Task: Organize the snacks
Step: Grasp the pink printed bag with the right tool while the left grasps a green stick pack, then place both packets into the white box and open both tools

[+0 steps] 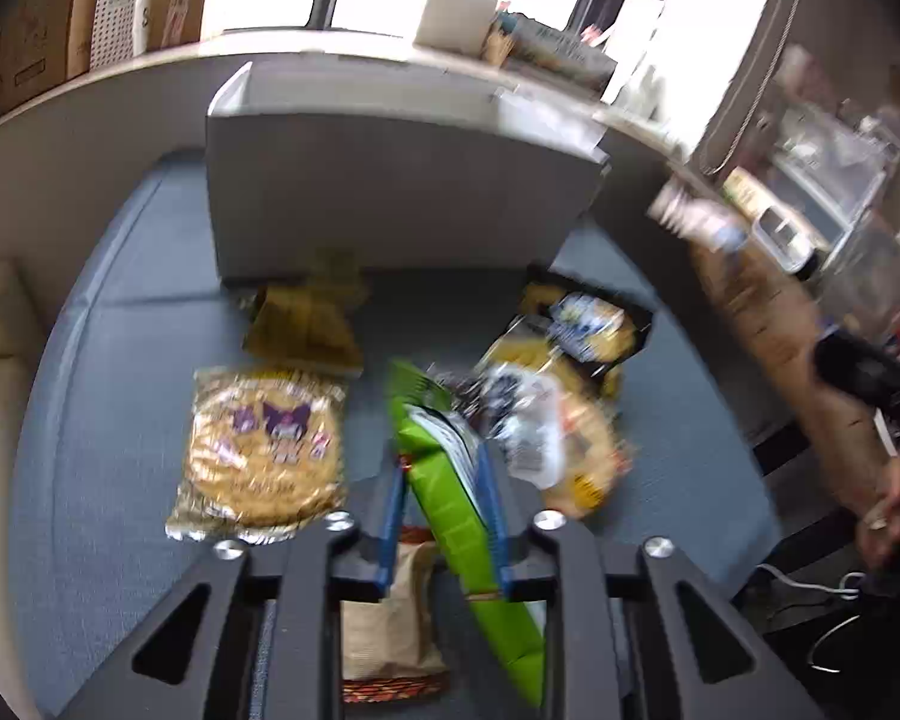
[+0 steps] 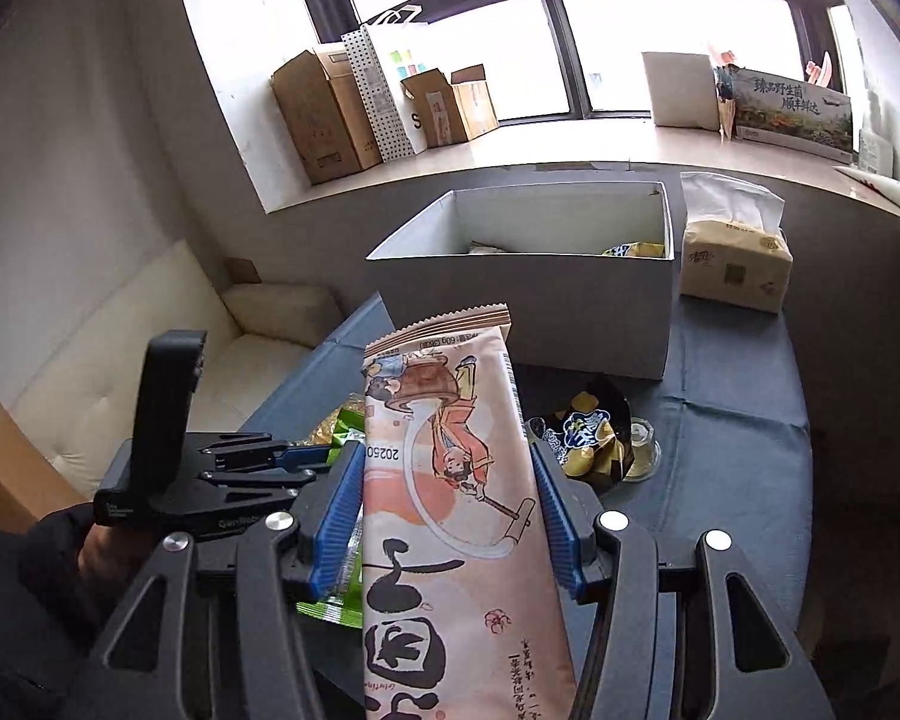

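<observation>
With the pink packet (image 2: 450, 480) clamped in my right gripper (image 2: 447, 516) and the left gripper (image 1: 444, 510) pinching the green packet (image 1: 450, 480) above the table, I should carry each over the white box (image 2: 528, 276) before letting go

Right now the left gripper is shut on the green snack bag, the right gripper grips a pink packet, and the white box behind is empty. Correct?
Not quite. The white box is not empty: the right wrist view shows packets inside. The rest holds: left gripper shut on the green snack bag, right gripper gripping the pink packet.
</observation>
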